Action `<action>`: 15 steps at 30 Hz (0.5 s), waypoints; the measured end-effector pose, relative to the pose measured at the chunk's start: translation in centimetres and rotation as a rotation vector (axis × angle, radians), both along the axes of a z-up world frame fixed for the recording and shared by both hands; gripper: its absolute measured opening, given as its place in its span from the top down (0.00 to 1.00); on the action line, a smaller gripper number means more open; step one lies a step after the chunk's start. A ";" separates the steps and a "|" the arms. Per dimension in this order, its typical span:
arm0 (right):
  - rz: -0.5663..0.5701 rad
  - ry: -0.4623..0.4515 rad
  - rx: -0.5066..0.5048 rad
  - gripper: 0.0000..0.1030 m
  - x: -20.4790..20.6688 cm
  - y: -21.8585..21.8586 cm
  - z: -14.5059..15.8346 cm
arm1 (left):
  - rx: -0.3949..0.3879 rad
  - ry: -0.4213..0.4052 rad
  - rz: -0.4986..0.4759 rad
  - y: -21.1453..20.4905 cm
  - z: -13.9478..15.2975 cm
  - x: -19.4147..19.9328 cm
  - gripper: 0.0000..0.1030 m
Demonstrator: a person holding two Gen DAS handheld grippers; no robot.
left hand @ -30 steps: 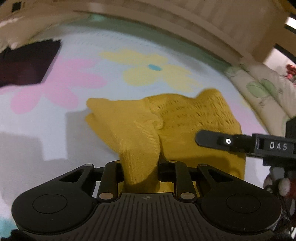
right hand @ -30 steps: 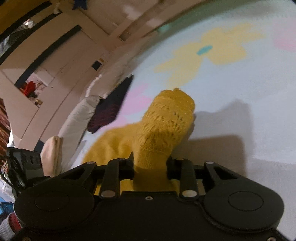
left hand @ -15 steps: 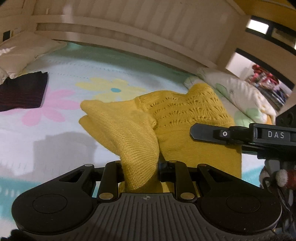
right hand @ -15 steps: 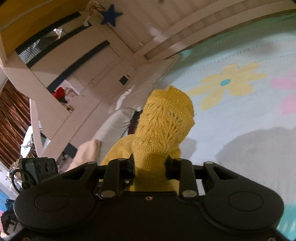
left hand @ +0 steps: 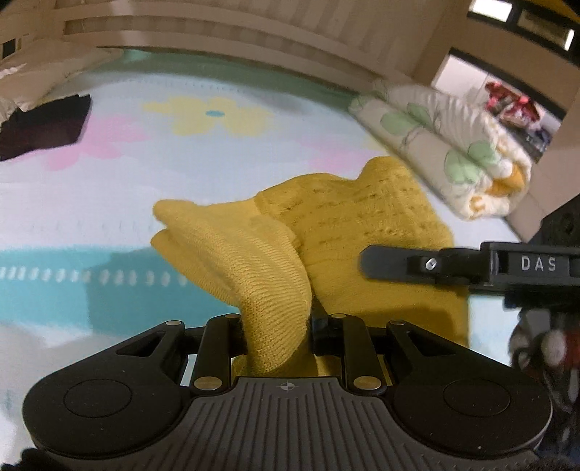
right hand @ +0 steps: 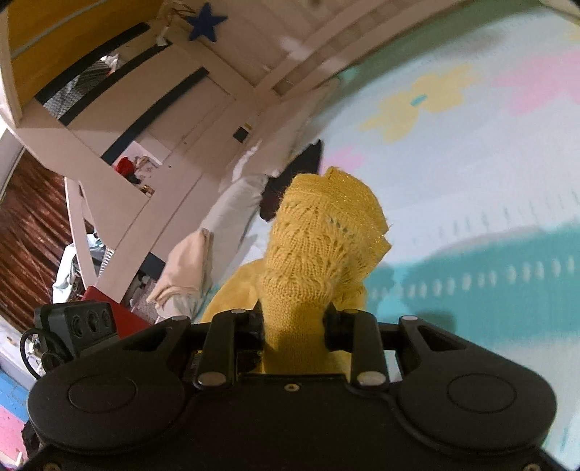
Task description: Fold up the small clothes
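Note:
A yellow knitted garment [left hand: 362, 232] hangs between my two grippers above the flowered bed sheet [left hand: 145, 174]. My left gripper [left hand: 279, 326] is shut on one plain-knit edge of it, which bunches out in front of the jaws. My right gripper [right hand: 293, 322] is shut on a lacy-knit edge of the same yellow garment [right hand: 319, 246]. The right gripper's black finger [left hand: 417, 262] shows from the side in the left wrist view, over the garment. The fingertips of both are hidden by the cloth.
A dark folded garment [left hand: 43, 126] lies at the far left of the bed, also in the right wrist view [right hand: 304, 163]. A rolled flowered quilt [left hand: 453, 145] lies along the right edge. Pillows [right hand: 188, 268] and a slatted wooden bed frame [left hand: 217, 32] border the sheet.
Both grippers have lifted and pulled the yellow garment back toward the near, teal-striped part of the sheet. The grips have not changed.

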State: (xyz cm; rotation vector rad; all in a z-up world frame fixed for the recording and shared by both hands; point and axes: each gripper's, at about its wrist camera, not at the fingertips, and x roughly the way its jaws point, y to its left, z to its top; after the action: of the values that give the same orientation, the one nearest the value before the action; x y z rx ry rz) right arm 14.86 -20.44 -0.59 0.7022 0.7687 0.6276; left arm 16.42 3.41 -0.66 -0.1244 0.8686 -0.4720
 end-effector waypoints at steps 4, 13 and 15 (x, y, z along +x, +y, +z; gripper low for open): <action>-0.129 0.046 -0.226 0.55 1.4 -2.5 -3.0 | 0.183 0.055 0.145 0.6 -4.6 1.8 0.68; -0.345 0.070 -0.333 0.27 2.1 -7.6 -4.8 | 0.203 -0.056 0.240 2.5 -4.5 2.4 0.63; -0.325 0.028 -0.347 0.20 2.0 -7.0 -4.5 | 0.176 -0.062 0.218 1.9 -4.3 2.8 0.55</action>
State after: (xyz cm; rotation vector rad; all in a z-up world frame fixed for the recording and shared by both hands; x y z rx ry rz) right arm 16.86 -27.46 -5.05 0.5007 0.7455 0.1817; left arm 19.19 5.27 -4.97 -0.0416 0.8211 -0.1935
